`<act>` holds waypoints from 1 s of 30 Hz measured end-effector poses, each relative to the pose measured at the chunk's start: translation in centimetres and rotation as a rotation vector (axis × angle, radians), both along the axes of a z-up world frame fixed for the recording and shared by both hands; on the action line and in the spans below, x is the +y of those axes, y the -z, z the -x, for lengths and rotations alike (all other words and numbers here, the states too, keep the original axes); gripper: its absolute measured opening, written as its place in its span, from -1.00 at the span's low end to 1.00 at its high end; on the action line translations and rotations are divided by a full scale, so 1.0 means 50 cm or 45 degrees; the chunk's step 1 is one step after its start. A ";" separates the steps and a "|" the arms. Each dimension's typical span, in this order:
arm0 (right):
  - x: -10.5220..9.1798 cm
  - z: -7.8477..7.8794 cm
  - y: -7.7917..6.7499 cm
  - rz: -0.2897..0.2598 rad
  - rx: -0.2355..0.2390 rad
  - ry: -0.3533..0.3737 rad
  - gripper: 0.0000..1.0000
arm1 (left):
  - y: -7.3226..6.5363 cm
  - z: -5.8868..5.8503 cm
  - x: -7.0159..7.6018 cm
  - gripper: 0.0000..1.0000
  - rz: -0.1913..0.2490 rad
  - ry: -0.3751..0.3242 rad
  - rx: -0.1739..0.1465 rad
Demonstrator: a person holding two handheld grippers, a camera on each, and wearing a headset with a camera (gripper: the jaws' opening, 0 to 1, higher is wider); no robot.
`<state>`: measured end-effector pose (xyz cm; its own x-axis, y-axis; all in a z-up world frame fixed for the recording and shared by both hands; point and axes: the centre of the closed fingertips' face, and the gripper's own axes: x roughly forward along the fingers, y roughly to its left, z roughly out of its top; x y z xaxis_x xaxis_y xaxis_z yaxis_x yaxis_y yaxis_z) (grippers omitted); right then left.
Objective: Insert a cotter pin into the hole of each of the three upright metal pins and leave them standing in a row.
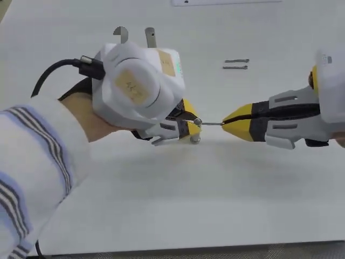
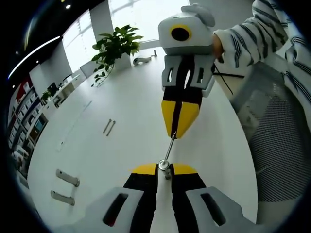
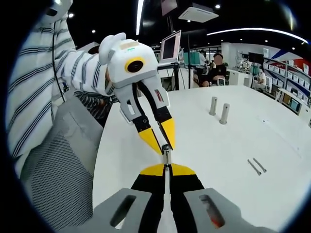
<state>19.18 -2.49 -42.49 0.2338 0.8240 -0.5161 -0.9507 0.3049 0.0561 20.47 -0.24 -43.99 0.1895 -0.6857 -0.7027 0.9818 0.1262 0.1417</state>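
left gripper clamped on upright metal pin, mid-table. right gripper pinching cotter pin, tip at pin's head. two more pins standing beyond, spare cotter pins lying apart.

An open-plan office: a long white desk, a potted plant, a computer monitor, ceiling strip lights, seated people.

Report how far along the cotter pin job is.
Done: nothing finished yet. In hand: left gripper holds one metal pin upright while right gripper holds a cotter pin at its top. Remaining: two other metal pins stand apparently bare, two loose cotter pins lie on the table.
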 end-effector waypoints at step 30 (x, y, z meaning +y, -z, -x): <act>0.052 -0.016 0.023 0.065 -0.085 -0.058 -1.00 | -0.002 0.003 0.000 -0.89 0.007 -0.007 0.009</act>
